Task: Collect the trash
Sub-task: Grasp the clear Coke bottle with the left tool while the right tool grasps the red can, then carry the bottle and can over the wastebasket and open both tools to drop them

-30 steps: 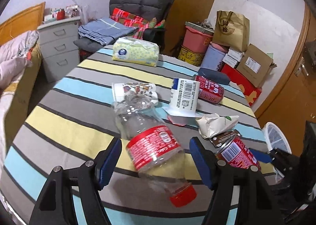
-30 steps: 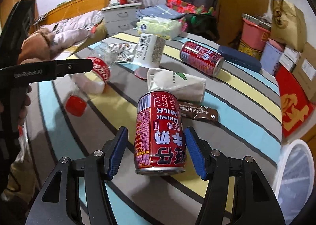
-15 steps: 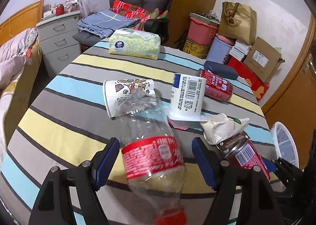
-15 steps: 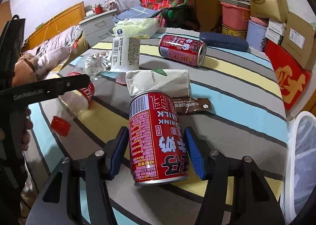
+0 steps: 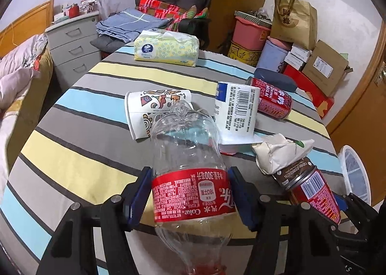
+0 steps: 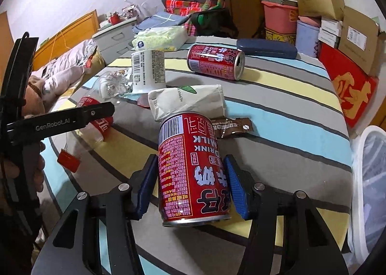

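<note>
Here, the left gripper (image 5: 189,199) pinches the clear bottle (image 5: 190,176), long axis toward 12 o'clock; the right gripper (image 6: 190,187) clamps the milk can (image 6: 193,171) likewise; the white bin (image 6: 369,185) lies at 3 o'clock, nearer the right.

The left gripper (image 5: 190,196) has its 2 blue pads pressed against the sides of a clear bottle (image 5: 187,154). The right gripper (image 6: 191,187) clamps a red can (image 6: 191,171) likewise.
</note>
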{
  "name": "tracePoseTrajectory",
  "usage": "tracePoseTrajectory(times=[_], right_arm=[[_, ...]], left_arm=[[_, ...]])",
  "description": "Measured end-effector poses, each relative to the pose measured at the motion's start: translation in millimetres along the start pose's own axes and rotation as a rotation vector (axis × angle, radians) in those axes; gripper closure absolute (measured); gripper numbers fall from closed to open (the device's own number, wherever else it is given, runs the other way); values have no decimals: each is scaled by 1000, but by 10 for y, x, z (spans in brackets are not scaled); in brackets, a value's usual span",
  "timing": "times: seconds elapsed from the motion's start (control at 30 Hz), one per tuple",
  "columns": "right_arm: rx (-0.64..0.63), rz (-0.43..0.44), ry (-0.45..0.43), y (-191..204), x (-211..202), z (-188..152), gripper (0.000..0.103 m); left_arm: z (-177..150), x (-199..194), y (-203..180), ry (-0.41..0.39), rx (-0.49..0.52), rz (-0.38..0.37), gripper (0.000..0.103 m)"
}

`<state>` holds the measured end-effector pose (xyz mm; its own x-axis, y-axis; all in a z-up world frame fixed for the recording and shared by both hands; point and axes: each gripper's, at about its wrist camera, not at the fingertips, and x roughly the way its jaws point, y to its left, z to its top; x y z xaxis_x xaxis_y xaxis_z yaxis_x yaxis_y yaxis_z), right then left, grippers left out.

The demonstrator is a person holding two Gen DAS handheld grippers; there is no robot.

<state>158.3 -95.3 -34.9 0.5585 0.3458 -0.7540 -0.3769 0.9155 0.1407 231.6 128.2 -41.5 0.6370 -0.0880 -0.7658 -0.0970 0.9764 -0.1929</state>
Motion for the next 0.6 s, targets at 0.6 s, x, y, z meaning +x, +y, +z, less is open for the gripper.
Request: tracePoseTrajectory(times=[0.6], right_arm=[[65,-7,-79,-94,-265,-68,47]], left_arm=[[-240,-506,-261,-65,57,-53,40]])
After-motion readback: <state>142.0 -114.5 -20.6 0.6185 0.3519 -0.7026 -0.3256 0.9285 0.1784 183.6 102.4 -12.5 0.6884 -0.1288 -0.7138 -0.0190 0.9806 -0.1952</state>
